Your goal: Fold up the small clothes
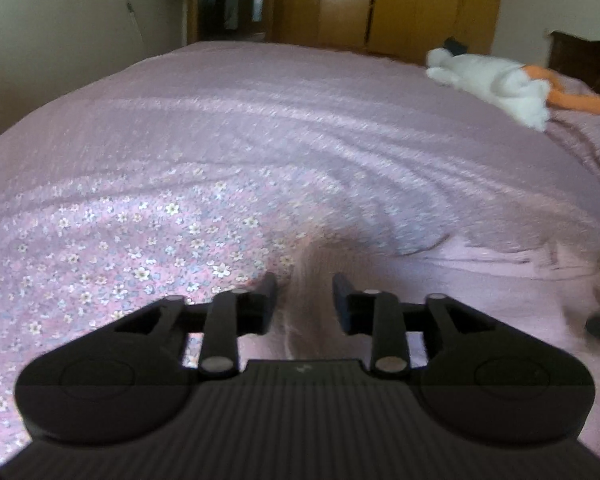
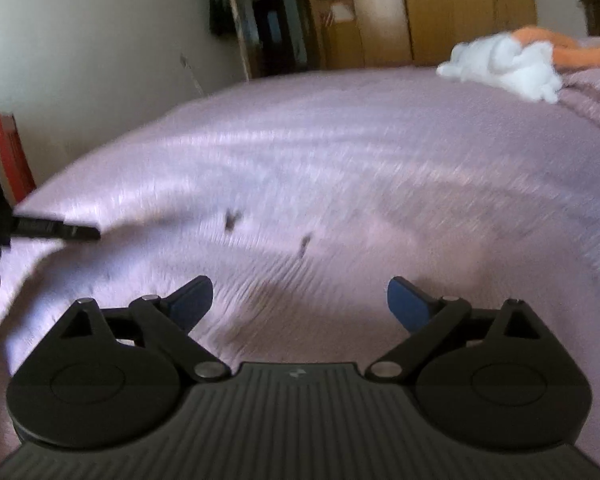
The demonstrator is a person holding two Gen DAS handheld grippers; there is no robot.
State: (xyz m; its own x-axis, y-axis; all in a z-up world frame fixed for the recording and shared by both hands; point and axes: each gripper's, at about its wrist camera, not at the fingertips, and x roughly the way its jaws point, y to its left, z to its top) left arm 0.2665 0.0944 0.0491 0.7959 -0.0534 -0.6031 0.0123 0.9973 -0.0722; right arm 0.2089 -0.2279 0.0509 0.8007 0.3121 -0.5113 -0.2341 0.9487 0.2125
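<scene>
Jaws of the left gripper (image 1: 304, 286) stand narrowly parted astride a raised fold of the pink garment (image 1: 308, 320), seemingly pinching it to lift an edge; whether they touch it is unclear. Right gripper (image 2: 300, 300) gapes wide, empty, hovering over the bed (image 2: 340, 140). Floral-printed cloth (image 1: 120, 248) lies flat at the left.

Soft, dim indoor light; both views motion-blurred, right wrist view worse.

Pale streaks of light cross the pink bedspread (image 1: 300, 120); a soft shadow sits just ahead of the left gripper (image 1: 304, 286). Fisheye bows the bedspread's far edge; dark vignette in the corners. Background beyond the bedspread unfocused.
</scene>
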